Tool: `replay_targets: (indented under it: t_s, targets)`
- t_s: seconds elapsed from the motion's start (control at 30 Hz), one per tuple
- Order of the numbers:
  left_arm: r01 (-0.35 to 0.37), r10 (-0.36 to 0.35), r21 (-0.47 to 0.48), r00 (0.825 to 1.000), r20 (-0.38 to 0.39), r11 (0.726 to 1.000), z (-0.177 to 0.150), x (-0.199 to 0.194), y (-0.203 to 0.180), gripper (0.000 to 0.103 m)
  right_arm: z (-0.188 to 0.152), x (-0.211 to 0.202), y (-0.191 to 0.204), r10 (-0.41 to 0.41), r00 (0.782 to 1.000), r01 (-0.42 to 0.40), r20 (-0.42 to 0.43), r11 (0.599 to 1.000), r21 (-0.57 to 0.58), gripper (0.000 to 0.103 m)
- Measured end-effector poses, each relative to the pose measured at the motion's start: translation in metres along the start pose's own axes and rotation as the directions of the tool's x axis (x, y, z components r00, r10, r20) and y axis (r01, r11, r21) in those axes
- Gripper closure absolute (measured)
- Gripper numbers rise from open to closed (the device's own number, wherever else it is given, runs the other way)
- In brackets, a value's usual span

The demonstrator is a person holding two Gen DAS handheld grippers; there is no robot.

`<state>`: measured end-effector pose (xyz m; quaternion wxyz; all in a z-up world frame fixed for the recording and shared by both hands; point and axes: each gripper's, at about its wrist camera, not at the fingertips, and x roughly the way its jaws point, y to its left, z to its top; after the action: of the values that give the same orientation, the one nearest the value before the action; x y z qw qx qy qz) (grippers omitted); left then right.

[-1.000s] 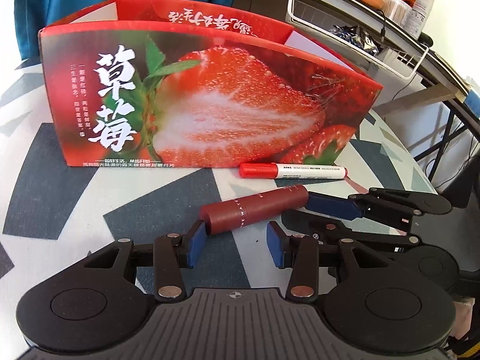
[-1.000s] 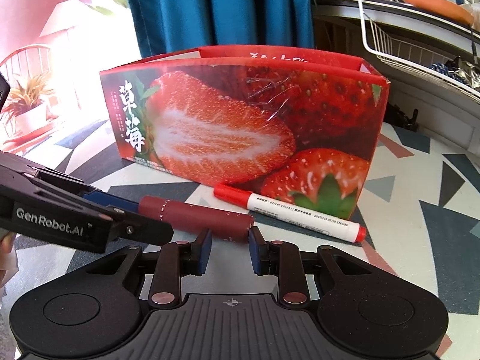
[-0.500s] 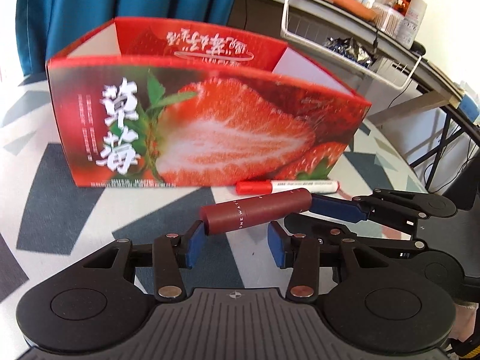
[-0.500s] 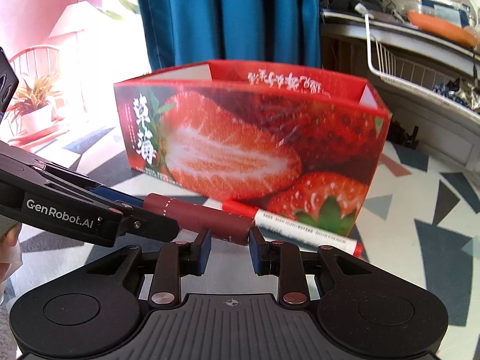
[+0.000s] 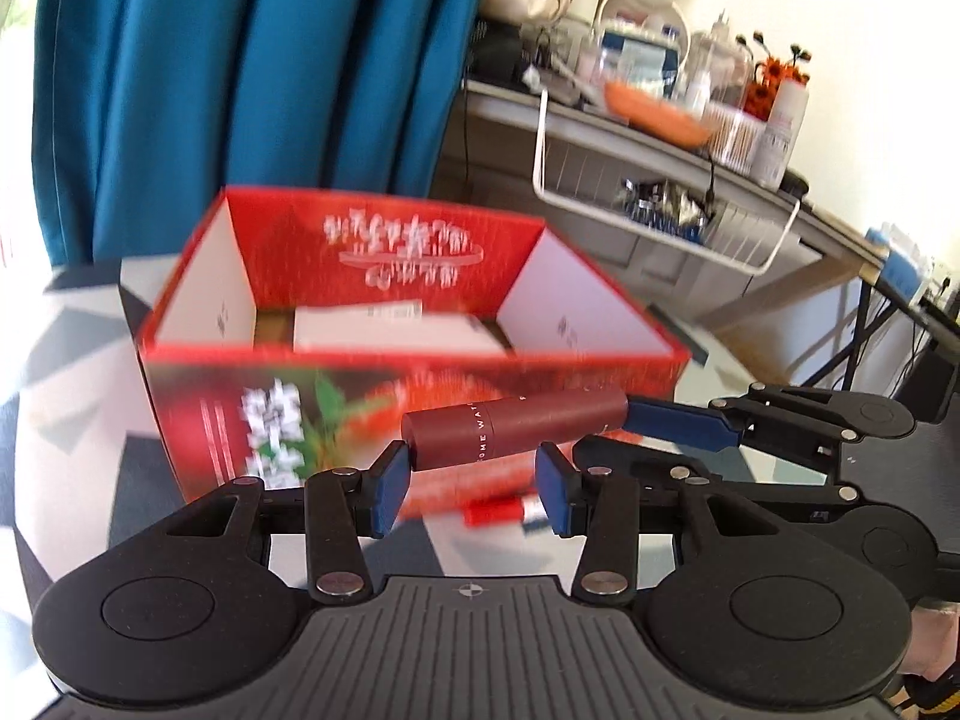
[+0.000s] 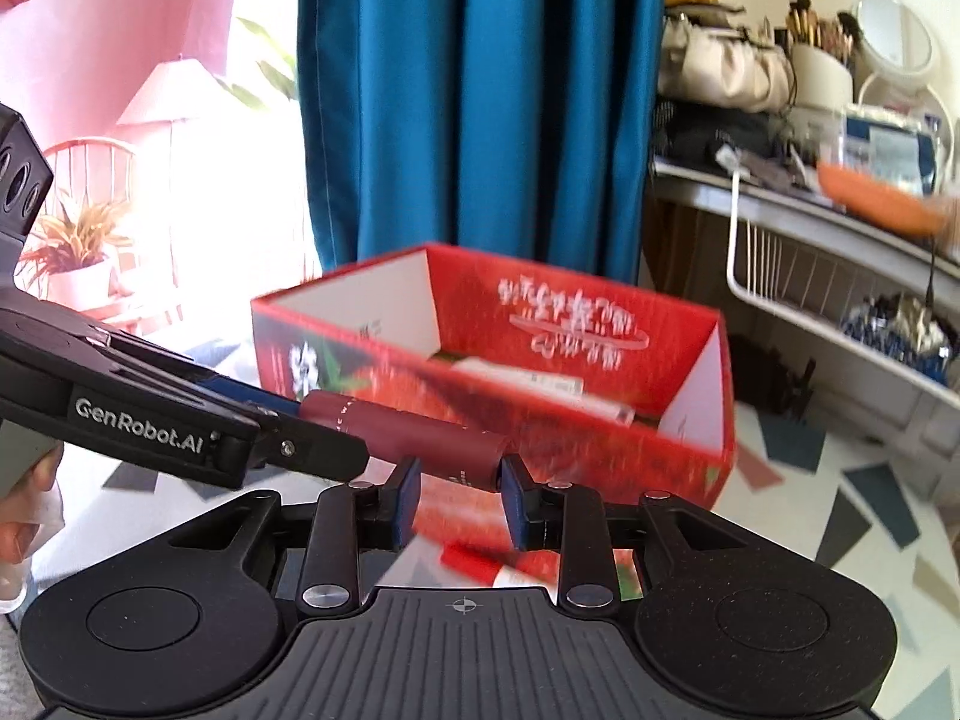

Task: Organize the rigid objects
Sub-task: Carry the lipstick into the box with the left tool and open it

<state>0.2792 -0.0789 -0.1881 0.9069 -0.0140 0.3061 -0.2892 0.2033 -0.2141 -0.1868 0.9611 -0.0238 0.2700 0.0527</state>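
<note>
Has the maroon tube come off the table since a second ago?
Yes. The maroon tube has risen, held at its ends by both grippers, from table level beside the red marker up toward the strawberry box's rim.

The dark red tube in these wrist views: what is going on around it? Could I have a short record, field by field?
item: dark red tube, held up off the table, in front of the box
left gripper: closed on one end of the tube
right gripper: jaws opening, the tube's other end between its pads
box: red strawberry box, open top, white packet inside
marker: red-capped, lying on the table below the tube
</note>
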Motion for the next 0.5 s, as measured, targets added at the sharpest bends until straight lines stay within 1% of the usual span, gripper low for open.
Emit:
replay_targets:
  t_s: [0.2,0.27,0.3,0.4,0.5]
  targets:
    - [-0.001,0.001,0.01,1.0,0.024,1.0,0.026,0.004,0.002,0.056,0.025,0.006,-0.009,-0.01,0.999,0.011,0.036,1.0,-0.008,0.076]
    - [0.005,-0.005,-0.008,1.0,0.014,1.0,0.034,0.01,0.004,0.056,0.033,0.011,-0.014,-0.008,0.999,0.008,0.039,1.0,-0.005,0.075]
    - [0.016,-0.016,-0.022,1.0,0.003,1.0,0.038,0.015,0.007,0.054,0.037,0.015,-0.017,-0.007,0.999,0.007,0.037,1.0,-0.002,0.074]
    - [0.032,-0.033,-0.048,0.999,-0.001,0.998,0.048,0.029,0.015,0.05,0.046,0.036,-0.027,-0.007,1.0,0.007,0.009,1.0,0.021,0.073]
    - [0.02,-0.023,-0.066,0.999,-0.048,0.998,0.061,0.047,0.022,0.049,0.05,0.062,-0.037,0.012,0.999,-0.009,-0.047,0.998,0.059,0.073]
